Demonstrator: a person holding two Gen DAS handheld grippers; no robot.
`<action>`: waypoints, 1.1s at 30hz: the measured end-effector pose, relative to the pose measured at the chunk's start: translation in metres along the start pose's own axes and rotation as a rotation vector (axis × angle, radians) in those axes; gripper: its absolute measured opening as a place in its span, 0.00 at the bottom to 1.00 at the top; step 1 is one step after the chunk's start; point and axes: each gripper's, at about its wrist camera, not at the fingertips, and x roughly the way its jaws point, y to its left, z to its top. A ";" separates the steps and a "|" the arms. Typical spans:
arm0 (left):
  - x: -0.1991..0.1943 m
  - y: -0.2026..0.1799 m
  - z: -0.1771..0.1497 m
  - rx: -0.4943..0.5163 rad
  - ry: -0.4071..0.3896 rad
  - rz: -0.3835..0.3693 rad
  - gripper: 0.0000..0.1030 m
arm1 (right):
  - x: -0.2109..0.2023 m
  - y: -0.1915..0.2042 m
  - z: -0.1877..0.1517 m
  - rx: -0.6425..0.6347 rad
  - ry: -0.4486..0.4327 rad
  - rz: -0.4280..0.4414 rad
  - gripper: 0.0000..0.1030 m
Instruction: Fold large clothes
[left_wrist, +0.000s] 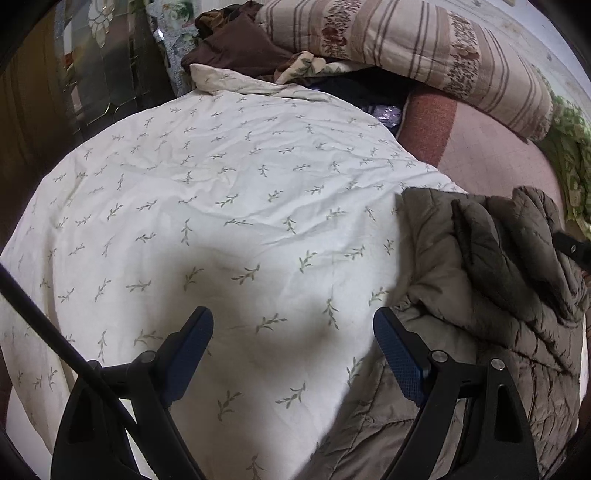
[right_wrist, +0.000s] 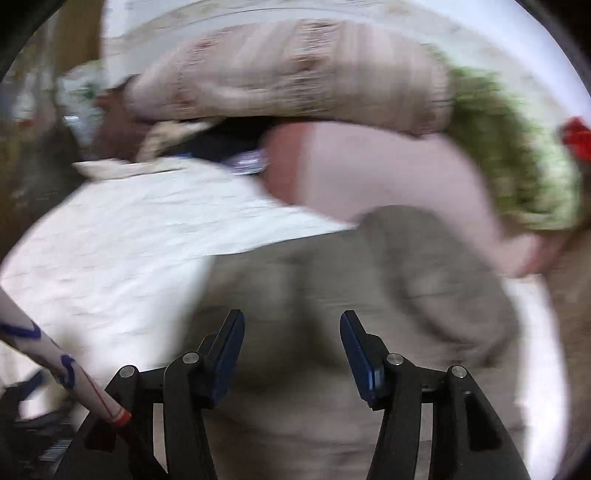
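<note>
1. Left gripper (left_wrist: 293, 334): I see its jaws standing wide apart, nothing between them, hovering over the cream leaf-print sheet (left_wrist: 207, 206) that covers the bed.
2. Quilted olive-brown jacket (left_wrist: 491, 295): it lies bunched on the near right of the sheet, just beside my left gripper's right finger. Part is doubled over on itself at the far end.
3. Right gripper (right_wrist: 291, 334): jaws apart, empty, poised directly above the jacket (right_wrist: 332, 277). This view is heavily motion-blurred, so I cannot tell whether the fingertips touch the cloth.
4. Far side: a striped floral pillow (left_wrist: 406, 48) lies across the head of the bed, with a brown garment (left_wrist: 240, 48) heaped to its left and a pink blanket (left_wrist: 491, 147) below it.
5. Far right: a green-patterned cloth (left_wrist: 570, 155) runs along the bed's edge.
6. A red object (right_wrist: 576, 138) shows at the right edge of the right wrist view, too blurred to identify.
</note>
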 end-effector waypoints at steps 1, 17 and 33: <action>0.001 -0.002 -0.001 0.008 0.002 0.004 0.85 | 0.011 -0.012 -0.003 0.013 0.029 -0.047 0.56; -0.014 -0.029 -0.028 0.153 -0.050 0.078 0.85 | -0.058 -0.117 -0.101 0.155 0.187 0.037 0.68; -0.085 -0.023 -0.109 0.267 -0.005 0.025 0.85 | -0.163 -0.323 -0.306 0.603 0.241 -0.076 0.75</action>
